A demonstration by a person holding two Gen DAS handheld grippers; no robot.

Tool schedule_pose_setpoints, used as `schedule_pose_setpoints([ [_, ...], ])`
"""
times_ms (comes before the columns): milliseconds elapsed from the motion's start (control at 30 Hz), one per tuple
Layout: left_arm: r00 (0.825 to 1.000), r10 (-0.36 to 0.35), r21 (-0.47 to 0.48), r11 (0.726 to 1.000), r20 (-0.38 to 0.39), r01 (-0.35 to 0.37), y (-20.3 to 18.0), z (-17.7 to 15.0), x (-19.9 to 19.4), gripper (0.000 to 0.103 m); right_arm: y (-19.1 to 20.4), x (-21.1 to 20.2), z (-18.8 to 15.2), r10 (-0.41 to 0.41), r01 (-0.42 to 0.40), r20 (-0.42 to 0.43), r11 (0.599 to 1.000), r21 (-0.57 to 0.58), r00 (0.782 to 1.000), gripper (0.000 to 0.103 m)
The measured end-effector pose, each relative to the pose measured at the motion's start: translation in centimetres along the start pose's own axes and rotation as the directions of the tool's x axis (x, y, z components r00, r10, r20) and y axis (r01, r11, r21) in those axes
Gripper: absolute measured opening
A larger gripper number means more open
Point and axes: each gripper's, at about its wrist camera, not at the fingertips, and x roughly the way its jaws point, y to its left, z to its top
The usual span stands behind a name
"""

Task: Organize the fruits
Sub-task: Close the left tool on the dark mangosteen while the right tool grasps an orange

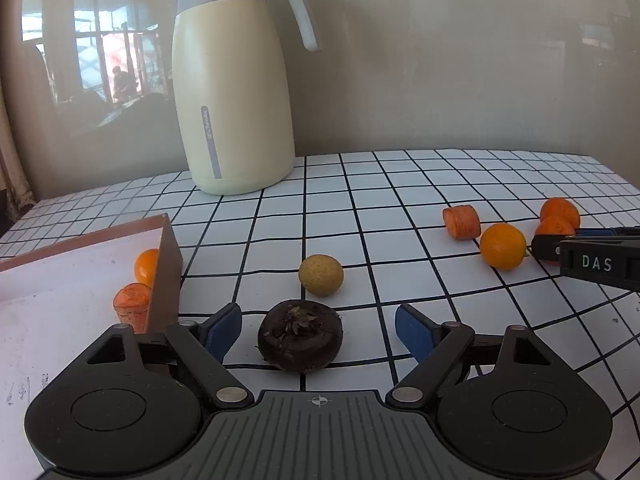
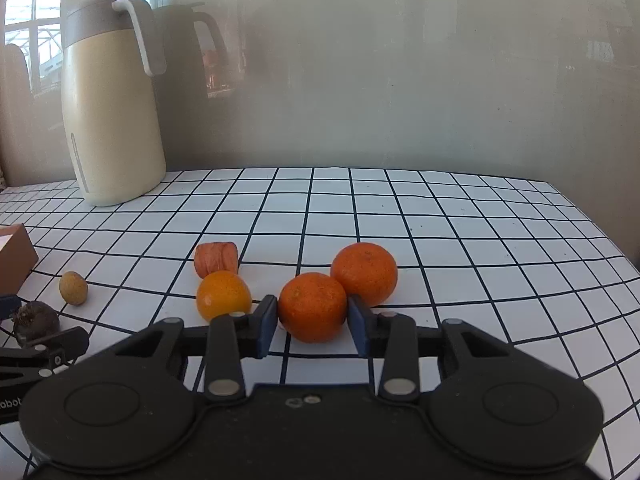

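Right tool (image 2: 312,322): blue pads clamped on the near round orange mandarin (image 2: 312,307), which sits on the white grid-pattern surface (image 2: 440,240). A second mandarin (image 2: 364,273) touches it just behind, so lift straight up before moving sideways or it will roll.

Left tool (image 1: 319,330): released, pads wide either side of the dark brown flattish fruit (image 1: 300,335), not touching. Centre on it, then close slowly. The brown cardboard box (image 1: 164,276) is just left of that fruit; probably the drop target.

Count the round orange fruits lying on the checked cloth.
3: one between the right gripper's pads, one behind it, a yellower one beside it. Another sits half hidden by the box.
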Motion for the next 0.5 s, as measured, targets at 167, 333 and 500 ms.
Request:
schedule_pose_setpoints([
  [167, 1.0, 0.027, -0.005, 1.0, 0.009, -0.027, 0.5, 0.0, -0.1, 0.068, 0.0, -0.2, -0.1, 0.0, 0.0, 0.003, 1.0, 0.001, 1.0, 0.029],
  [333, 0.999, 0.033, -0.008, 0.999, 0.018, -0.033, 1.0, -0.1, -0.4, 0.059, -0.2, -0.4, -0.2, -0.002, 0.002, 0.003, 1.0, 0.001, 1.0, 0.029],
  [500, 0.999, 0.052, 0.033, 0.998, 0.001, -0.052, 0.5, -0.3, -0.2, 0.059, 0.0, -0.5, -0.2, -0.001, 0.001, 0.004, 1.0, -0.007, 1.0, 0.029],
])
